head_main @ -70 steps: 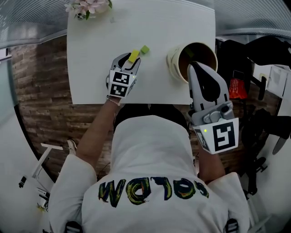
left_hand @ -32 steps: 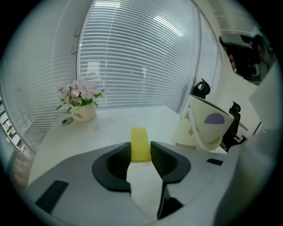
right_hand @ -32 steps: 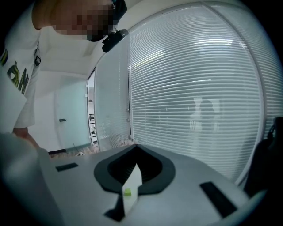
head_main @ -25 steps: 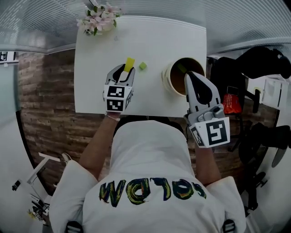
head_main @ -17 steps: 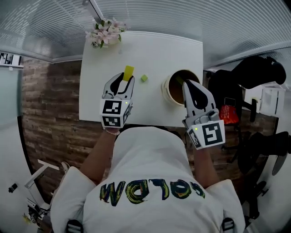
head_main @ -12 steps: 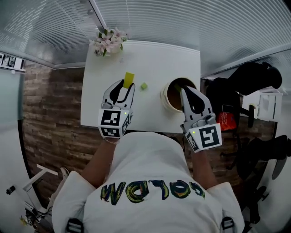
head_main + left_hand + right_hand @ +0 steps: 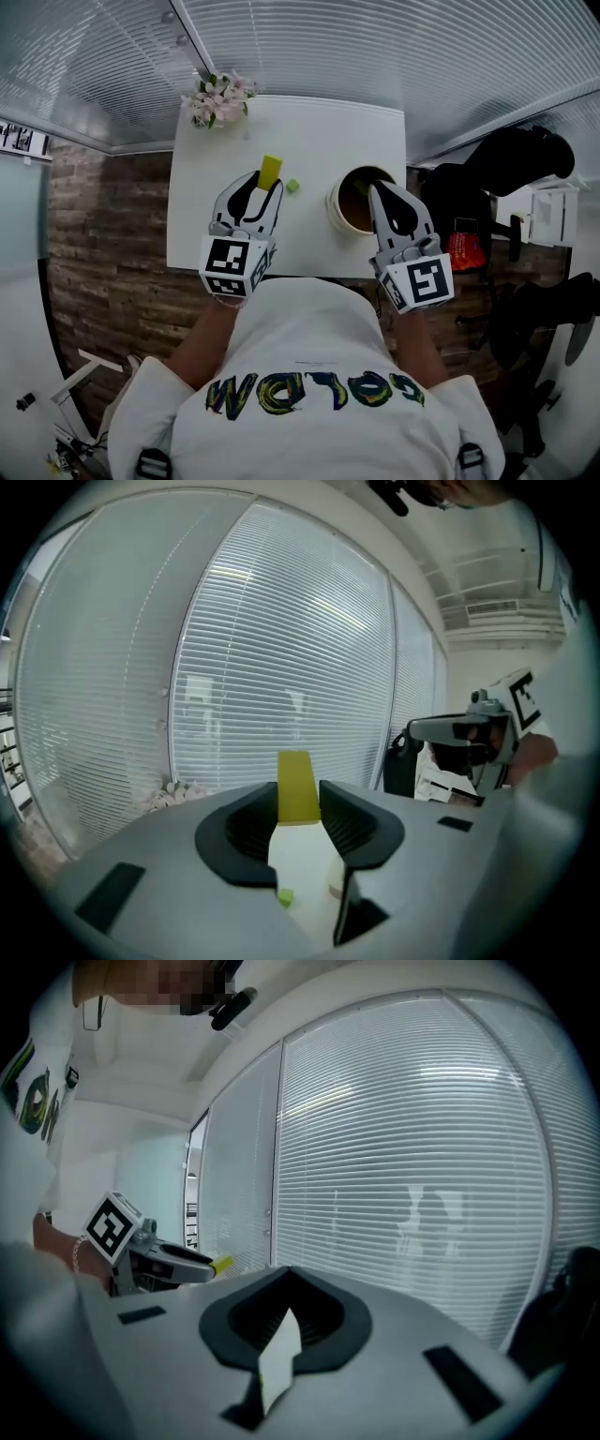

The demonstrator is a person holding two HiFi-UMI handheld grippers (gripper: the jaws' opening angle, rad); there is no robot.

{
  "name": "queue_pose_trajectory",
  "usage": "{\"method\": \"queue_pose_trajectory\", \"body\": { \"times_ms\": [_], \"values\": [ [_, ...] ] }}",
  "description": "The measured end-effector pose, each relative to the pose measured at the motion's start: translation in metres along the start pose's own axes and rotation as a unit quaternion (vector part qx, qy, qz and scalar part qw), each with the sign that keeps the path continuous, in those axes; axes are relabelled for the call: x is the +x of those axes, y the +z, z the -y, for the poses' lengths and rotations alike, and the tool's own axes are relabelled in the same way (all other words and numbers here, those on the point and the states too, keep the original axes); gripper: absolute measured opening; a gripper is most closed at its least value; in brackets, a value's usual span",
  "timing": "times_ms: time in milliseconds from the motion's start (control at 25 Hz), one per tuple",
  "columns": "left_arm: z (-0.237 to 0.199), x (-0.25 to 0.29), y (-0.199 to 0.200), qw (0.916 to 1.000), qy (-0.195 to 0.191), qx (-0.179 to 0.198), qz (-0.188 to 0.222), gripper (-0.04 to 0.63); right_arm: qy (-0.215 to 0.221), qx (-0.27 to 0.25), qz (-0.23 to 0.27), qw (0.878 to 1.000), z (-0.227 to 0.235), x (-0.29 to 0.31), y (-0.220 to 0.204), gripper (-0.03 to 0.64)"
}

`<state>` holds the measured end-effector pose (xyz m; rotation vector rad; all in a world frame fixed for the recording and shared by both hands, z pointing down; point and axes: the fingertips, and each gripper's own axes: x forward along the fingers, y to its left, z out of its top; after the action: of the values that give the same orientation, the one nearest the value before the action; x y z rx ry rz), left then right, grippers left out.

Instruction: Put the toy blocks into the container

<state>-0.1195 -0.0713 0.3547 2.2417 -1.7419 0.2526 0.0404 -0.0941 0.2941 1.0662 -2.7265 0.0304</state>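
My left gripper (image 7: 263,186) is shut on a long yellow block (image 7: 271,170), held up above the white table (image 7: 309,131). In the left gripper view the yellow block (image 7: 297,771) stands upright between the dark jaws of the left gripper (image 7: 298,796). A small green block (image 7: 292,187) lies on the table just right of them. The round container (image 7: 334,204) has a cream rim and a brown inside. It stands at the table's right. My right gripper (image 7: 374,188) hovers shut over the container's near right rim with nothing in it. Its jaws (image 7: 287,1288) meet.
A bunch of pink flowers (image 7: 217,98) sits at the table's far left corner. White blinds run behind the table. A black chair (image 7: 511,159) and dark clutter stand to the right. The left gripper (image 7: 169,1262) shows at the left of the right gripper view.
The left gripper has lifted the yellow block up off the table. The right gripper rose slightly and stays over the container. The head camera now sees the table from farther off.
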Motion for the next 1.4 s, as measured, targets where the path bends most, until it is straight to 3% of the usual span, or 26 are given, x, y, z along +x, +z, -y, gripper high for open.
{"method": "queue_pose_trajectory", "body": {
  "times_ms": [520,840,1400],
  "values": [
    [0.076,0.037,0.003,0.9949,-0.099,0.02,-0.007,0.15,-0.077,0.015,-0.015,0.997,0.047,-0.049,-0.02,0.009],
    [0.11,0.051,0.002,0.9906,-0.133,0.032,-0.013,0.15,-0.101,0.025,-0.017,0.994,0.064,-0.075,-0.03,0.009],
    [0.163,0.112,-0.08,0.9711,-0.192,0.094,-0.106,0.152,-0.111,0.037,-0.02,0.993,0.083,-0.086,-0.041,0.009]
  ]
}}
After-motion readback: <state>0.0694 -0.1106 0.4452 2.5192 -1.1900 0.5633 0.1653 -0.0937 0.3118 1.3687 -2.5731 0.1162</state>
